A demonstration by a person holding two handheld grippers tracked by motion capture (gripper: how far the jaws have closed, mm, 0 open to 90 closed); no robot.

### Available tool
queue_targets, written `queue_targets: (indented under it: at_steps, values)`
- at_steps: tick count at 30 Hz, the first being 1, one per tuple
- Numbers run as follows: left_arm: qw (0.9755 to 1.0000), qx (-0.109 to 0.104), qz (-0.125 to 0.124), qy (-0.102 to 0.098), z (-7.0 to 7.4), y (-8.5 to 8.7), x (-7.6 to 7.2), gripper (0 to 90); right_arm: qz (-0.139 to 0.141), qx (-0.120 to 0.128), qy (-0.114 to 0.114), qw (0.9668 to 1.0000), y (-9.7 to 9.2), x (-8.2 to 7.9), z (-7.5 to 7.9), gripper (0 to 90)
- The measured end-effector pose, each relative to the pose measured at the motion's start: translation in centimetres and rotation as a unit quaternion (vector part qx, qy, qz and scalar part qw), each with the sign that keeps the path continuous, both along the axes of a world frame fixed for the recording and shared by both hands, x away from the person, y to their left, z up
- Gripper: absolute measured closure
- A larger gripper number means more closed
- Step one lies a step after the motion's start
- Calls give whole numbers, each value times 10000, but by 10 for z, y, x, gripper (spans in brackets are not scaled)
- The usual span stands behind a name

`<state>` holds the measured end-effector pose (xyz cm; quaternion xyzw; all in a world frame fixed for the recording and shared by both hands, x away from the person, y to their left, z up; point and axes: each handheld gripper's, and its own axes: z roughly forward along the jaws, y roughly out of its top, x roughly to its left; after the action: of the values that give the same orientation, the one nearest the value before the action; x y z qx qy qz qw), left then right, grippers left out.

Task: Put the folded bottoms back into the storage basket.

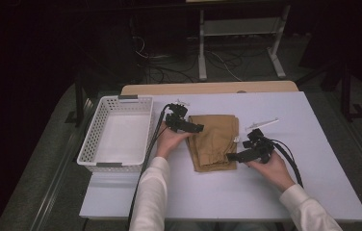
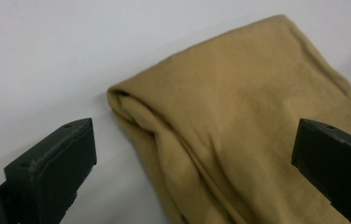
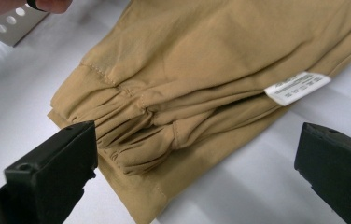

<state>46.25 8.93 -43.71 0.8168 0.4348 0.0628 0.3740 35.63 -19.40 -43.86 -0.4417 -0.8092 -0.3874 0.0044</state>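
High view: folded tan garment [image 1: 213, 141] lies flat on the white table [image 1: 265, 192], just right of the white basket [image 1: 116, 132], not in it. Left gripper [image 1: 194, 128] sits at the garment's left edge, on the basket side; right gripper [image 1: 233, 157] sits at the garment's near right corner. Both look low, contact hard to call from up here. Left gripper view: jaws wide apart, nothing between the pads, one over bare table and the other over cloth, straddling the folded left edge of the garment [image 2: 239, 121]. Risk here: closing from this stance probably pinches only the top layer, so the fold peels open on the lift. Right gripper view: jaws also wide apart and empty, aimed at the gathered elastic cuffs of the garment [image 3: 201, 84], with the white care label [image 3: 297, 87] poking out on the garment's far side from the basket. Risk: bunched cuffs are thick and uneven, a shallow bite could slip or catch one cuff alone. If the two grips take different layers, the stack likely sags or unfolds on the way to the basket, and may snag its rim.
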Motion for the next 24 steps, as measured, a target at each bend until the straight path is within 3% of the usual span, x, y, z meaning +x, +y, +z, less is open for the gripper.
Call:
queue_targets:
  at_steps: [8, 14, 24]
  values:
    - [9998, -42, -25, 211, -5, 3, 2, 59, -61, 76, 142, 9999, -2, 0, -1, 74]
    - [9996, -153, -5, 250, -7, 2, 3, 108, -53, 153, 247, 9996, -5, 1, -2, 136]
    - [9995, -136, -57, 286, -9, 3, 4, 177, -60, 242, 515, 9984, -5, 2, -5, 192]
